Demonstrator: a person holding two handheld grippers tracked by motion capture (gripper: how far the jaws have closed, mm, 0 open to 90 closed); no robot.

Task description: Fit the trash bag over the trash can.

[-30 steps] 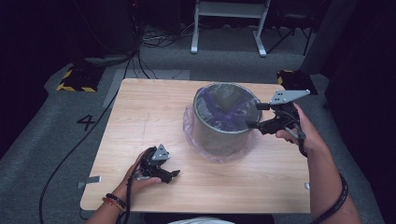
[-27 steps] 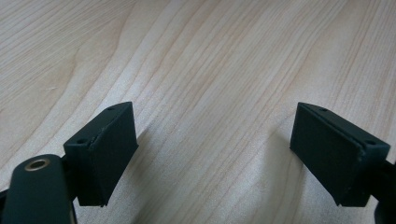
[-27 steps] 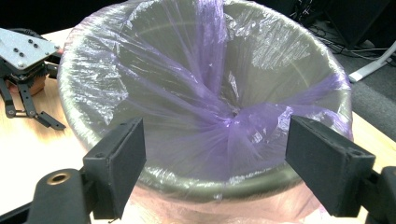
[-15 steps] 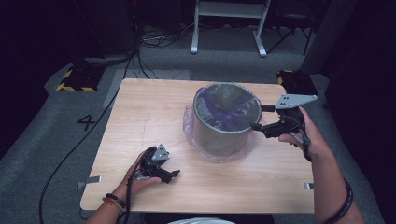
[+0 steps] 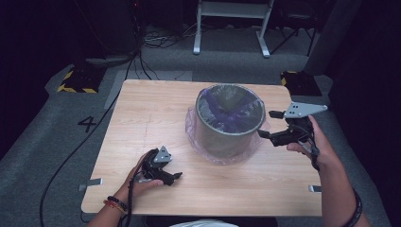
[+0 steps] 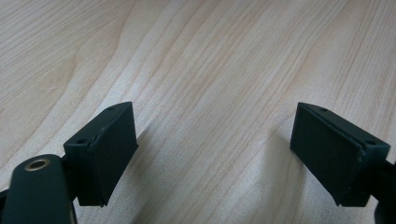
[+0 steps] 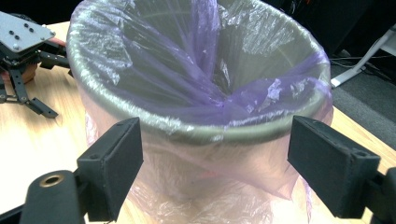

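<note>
Hovering beside the lined bin (image 5: pixel 230 120), the right gripper (image 5: pixel 270 125) is spreading its jaws toward the rim. Resting on the table (image 5: pixel 142 123), the left gripper (image 5: pixel 177 176) is gaping over bare wood.

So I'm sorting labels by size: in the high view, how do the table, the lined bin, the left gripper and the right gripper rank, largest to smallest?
1. Table
2. Lined bin
3. Right gripper
4. Left gripper, though it sits nearer the camera, so those last two are uncertain.
</note>
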